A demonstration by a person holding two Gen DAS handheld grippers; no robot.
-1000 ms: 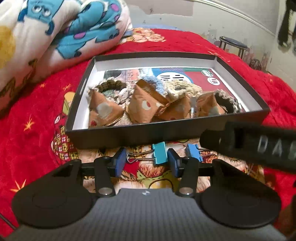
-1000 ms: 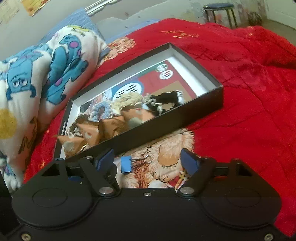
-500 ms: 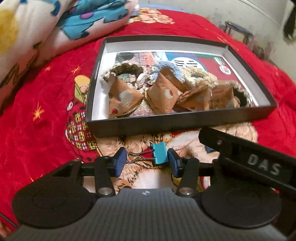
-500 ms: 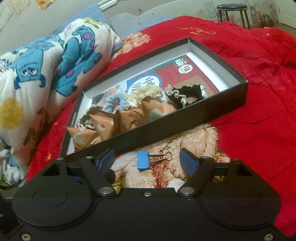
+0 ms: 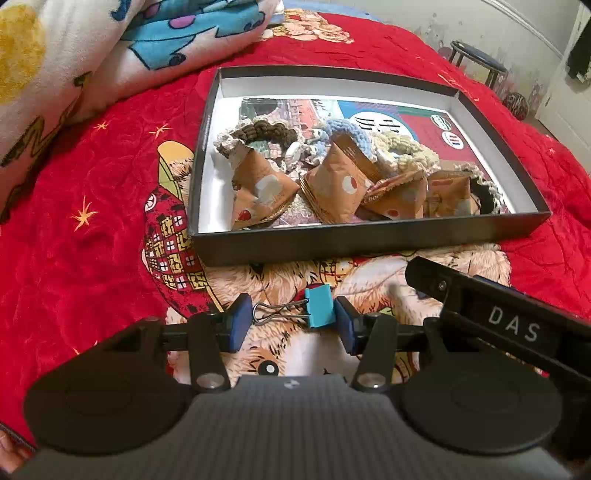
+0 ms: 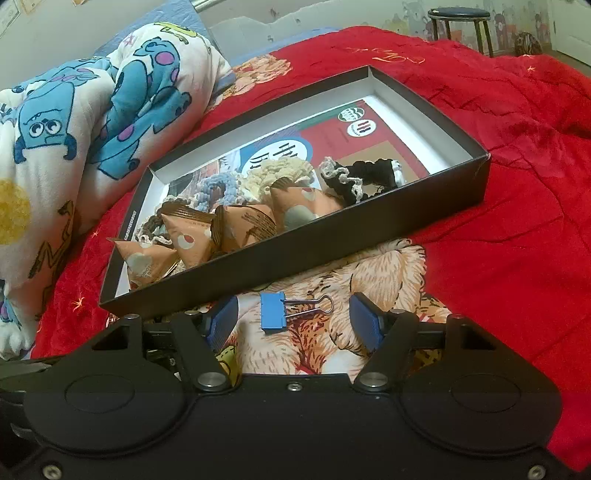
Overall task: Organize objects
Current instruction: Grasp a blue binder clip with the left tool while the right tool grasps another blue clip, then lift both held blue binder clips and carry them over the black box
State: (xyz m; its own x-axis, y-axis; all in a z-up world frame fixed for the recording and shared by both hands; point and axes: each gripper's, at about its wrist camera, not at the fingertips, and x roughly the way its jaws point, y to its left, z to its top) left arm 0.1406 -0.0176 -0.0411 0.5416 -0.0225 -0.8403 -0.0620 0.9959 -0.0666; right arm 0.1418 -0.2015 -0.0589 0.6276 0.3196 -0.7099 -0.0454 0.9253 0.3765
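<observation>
My left gripper (image 5: 288, 323) is shut on a teal binder clip (image 5: 319, 307), held lengthwise between the blue pads above the red bedspread. My right gripper (image 6: 291, 321) is open, its fingers straddling a blue binder clip (image 6: 273, 312) that lies on the bedspread. A shallow black box (image 5: 369, 240) just ahead holds brown triangular packets (image 5: 332, 188) and crocheted rings (image 5: 258, 133); it also shows in the right wrist view (image 6: 332, 240). The right gripper's body (image 5: 498, 317) crosses the lower right of the left wrist view.
A rolled cartoon blanket (image 6: 74, 122) lies left of the box. The red bedspread (image 6: 517, 221) stretches to the right. A stool (image 6: 460, 16) stands beyond the bed by the wall.
The left gripper has risen with the teal clip, so the box looks farther below. The right gripper has shifted so the blue clip now sits midway between its open fingers.
</observation>
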